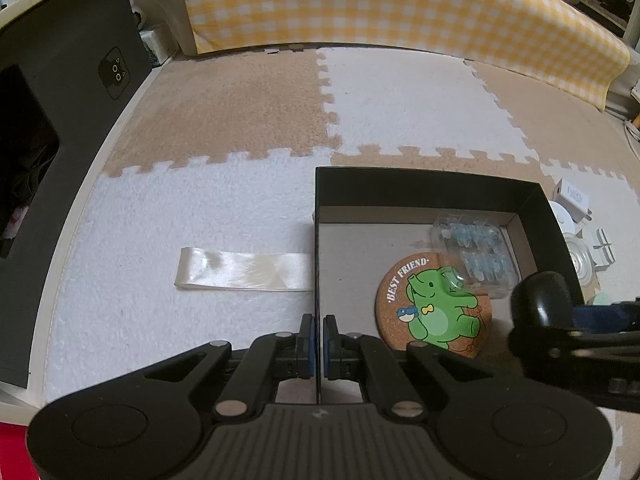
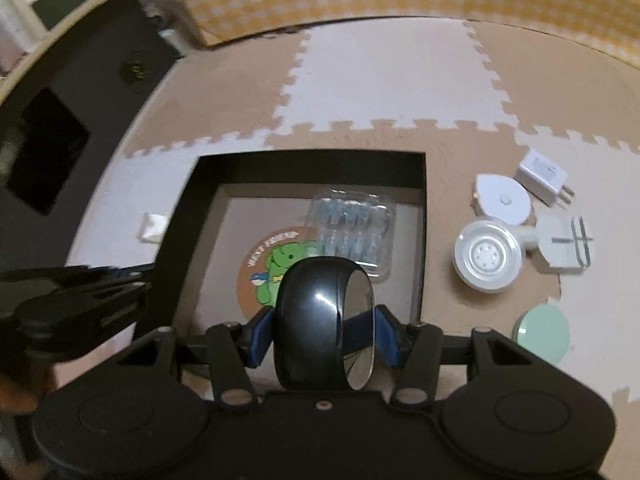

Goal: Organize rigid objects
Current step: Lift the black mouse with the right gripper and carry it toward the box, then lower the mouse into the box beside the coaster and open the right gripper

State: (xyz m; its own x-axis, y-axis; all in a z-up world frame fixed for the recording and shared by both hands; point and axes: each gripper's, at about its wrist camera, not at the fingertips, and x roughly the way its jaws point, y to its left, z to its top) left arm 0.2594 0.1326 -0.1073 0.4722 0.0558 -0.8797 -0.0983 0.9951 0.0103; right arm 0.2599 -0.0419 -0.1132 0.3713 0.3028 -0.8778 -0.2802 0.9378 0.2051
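A round black compact mirror is held on edge between the blue pads of the right gripper, suspended above the near part of the black open box. The left gripper is closed to a narrow slit astride the box's left wall; whether the wall is actually pinched cannot be told. Already lodged in the box are a cork coaster printed with a green cartoon animal and a clear plastic case of blue parts, the case overlapping the coaster. Three risks are judged. If the mirror is released while on edge, rolling or a hard landing on its reflective face may result. If it is dropped onto the clear case, it may rest tilted or the case may be shifted. If the left jaws are not gripping, the box may slide on the foam mat.
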